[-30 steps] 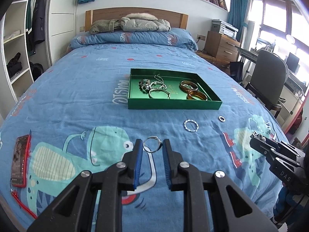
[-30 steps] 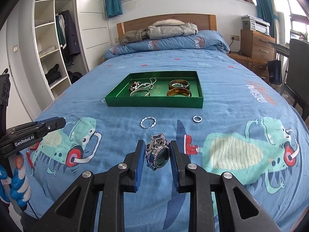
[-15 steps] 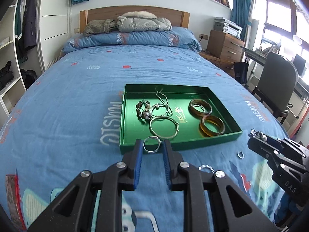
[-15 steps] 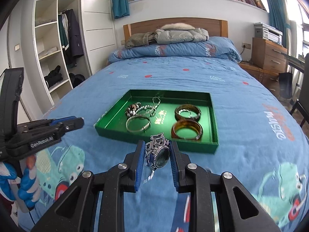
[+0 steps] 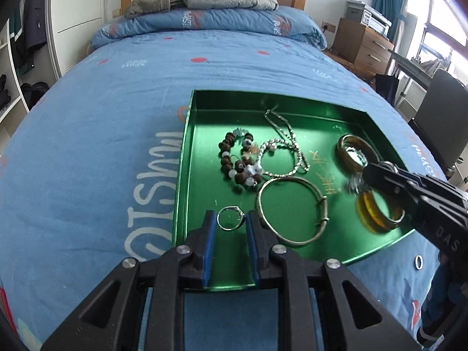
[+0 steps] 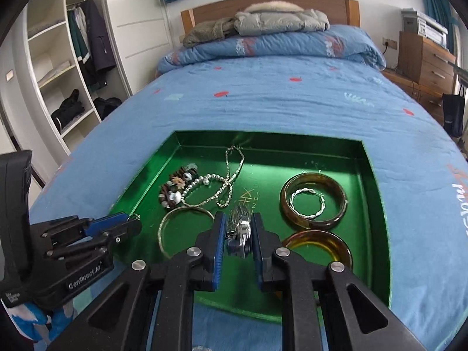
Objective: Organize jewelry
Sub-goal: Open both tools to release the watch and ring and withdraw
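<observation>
A green tray (image 5: 187,146) lies on the blue bedspread and holds a bead bracelet (image 5: 237,161), a silver chain (image 5: 285,134), a gold bangle (image 5: 292,210) and amber bangles (image 5: 377,210). My left gripper (image 5: 231,222) is shut on a thin silver ring (image 5: 229,218), held over the tray's near left part. My right gripper (image 6: 238,234) is shut on a blurred silver watch-like piece (image 6: 239,231), held over the tray (image 6: 377,193) between the gold bangle (image 6: 184,222) and the amber bangles (image 6: 314,199). The right gripper also shows at the right of the left wrist view (image 5: 362,175).
A small silver ring (image 5: 419,262) lies on the bedspread right of the tray's near edge. Pillows and a jacket sit at the headboard (image 6: 269,20). Shelves (image 6: 58,67) stand left, a wooden dresser (image 5: 362,46) and a chair (image 5: 441,117) right.
Both grippers have moved forward from the near bedspread to over the tray, each still holding its piece. The watch-like piece now looks blurred and turned in the right gripper.
</observation>
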Motion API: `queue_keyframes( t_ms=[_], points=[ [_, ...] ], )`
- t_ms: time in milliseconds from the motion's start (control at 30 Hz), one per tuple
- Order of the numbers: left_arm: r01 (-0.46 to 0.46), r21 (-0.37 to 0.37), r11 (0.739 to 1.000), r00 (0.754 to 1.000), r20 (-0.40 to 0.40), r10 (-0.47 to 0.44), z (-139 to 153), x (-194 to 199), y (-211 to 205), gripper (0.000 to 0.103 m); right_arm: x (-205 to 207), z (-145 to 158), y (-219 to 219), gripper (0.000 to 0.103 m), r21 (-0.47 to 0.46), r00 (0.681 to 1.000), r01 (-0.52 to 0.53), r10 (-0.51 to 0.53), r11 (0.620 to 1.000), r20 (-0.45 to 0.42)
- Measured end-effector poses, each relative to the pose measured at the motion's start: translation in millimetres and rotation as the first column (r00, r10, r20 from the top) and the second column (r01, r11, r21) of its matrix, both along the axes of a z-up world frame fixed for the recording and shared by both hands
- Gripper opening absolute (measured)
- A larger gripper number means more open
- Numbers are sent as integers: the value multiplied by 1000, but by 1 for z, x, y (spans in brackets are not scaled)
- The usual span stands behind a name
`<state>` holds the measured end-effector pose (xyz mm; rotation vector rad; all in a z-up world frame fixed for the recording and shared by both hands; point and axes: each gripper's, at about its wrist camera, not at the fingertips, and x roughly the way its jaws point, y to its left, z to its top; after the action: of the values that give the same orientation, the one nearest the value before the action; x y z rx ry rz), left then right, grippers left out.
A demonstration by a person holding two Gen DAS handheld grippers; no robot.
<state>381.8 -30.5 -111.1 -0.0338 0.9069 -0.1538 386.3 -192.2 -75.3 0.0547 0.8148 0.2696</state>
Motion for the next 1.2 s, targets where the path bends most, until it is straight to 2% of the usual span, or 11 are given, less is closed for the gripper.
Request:
queue_keyframes(
  t_ms=[200, 367, 467, 533, 633, 833, 967, 1200],
  points=[
    [30, 13, 999, 999, 9, -30, -8, 4, -11, 19, 18, -30, 3, 17, -49, 996, 6, -10, 999, -85],
    [20, 29, 999, 1000, 11, -20, -9, 5, -13, 20, 14, -30, 6, 17, -73, 997, -3, -3, 997, -79],
    [17, 22, 1000, 1000, 0, -17, -7, 5, -12, 20, 12, -30, 8, 23, -82, 996, -8, 1, 997, -89],
    [17, 11, 1000, 1000, -13, -17, -6, 7, -10, 20, 11, -28, 8, 36, -87, 996, -10, 2, 996, -94],
    [12, -3, 1000, 999, -34, -12, -3, 7, -8, 21, 5, -18, 9, 39, -84, 997, -13, 6, 996, -76],
    [-11, 2, 1000, 1000, -13, 11, 18, -4, -3, 21, -18, 19, 3, 49, -67, 1000, -4, 4, 998, -13],
    [-19, 2, 1000, 1000, 7, 19, 39, -15, 0, 21, -36, 45, -4, 51, -56, 1000, 10, -9, 998, 19],
    [-18, -42, 999, 998, 59, 20, 80, -45, 3, 21, -75, 79, -14, 54, -44, 997, 38, -36, 998, 62]
  ],
)
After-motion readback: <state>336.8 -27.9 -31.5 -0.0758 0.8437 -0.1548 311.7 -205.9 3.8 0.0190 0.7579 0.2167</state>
